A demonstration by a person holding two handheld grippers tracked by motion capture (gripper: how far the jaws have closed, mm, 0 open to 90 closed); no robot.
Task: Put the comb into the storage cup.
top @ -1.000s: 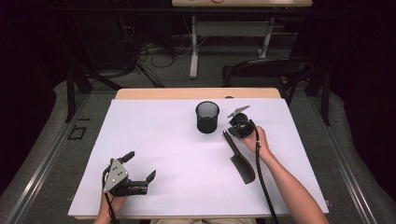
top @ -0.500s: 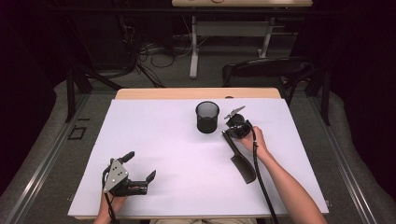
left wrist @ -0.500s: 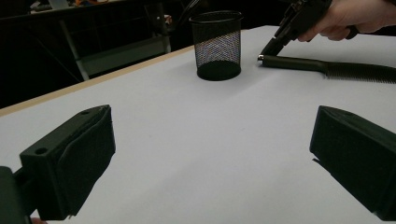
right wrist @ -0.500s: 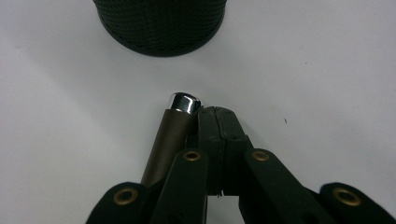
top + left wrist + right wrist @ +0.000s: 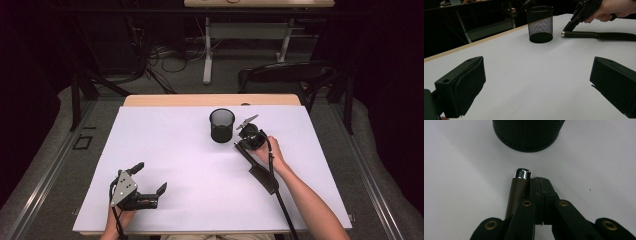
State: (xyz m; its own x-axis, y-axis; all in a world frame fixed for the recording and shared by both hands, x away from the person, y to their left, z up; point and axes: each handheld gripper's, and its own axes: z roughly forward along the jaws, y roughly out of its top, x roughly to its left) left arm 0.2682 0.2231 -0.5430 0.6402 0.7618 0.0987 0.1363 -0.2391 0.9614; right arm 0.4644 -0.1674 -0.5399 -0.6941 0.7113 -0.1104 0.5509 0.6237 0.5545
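A: High view. Right gripper [image 5: 239, 145] sits just beside the mesh cup [image 5: 222, 125], tips down at the near end of a black hairbrush [image 5: 257, 167] lying flat on the white table sheet [image 5: 175, 150]. Jaw state?

B: Too small to read from here. The brush runs back from the tips toward the person's right hand [image 5: 267, 152]. Left gripper [image 5: 150, 177] lies low, well apart from cup and brush, jaws spread with bare sheet between them.

A: Left gripper view.

B: Its own two pads [image 5: 466, 82] stand wide apart at the bottom corners, nothing between them. Far ahead of the jaws stands the mesh cup [image 5: 540, 23], upright, open end up. Beside it lies the hairbrush [image 5: 596, 35], handle end with a silver cap pointing at the cup, near but not touching. The right gripper [image 5: 570, 25] comes down onto that handle end.

A: Right gripper view.

B: Jaws pressed together, pads meeting with no gap. The brush handle [image 5: 517, 192] lies alongside the left jaw, touching or nearly so, outside the pads, not pinched. Its silver cap sits level with the tips. Ahead of the tips, the mesh cup's [image 5: 527, 135] base, apart from the cap.
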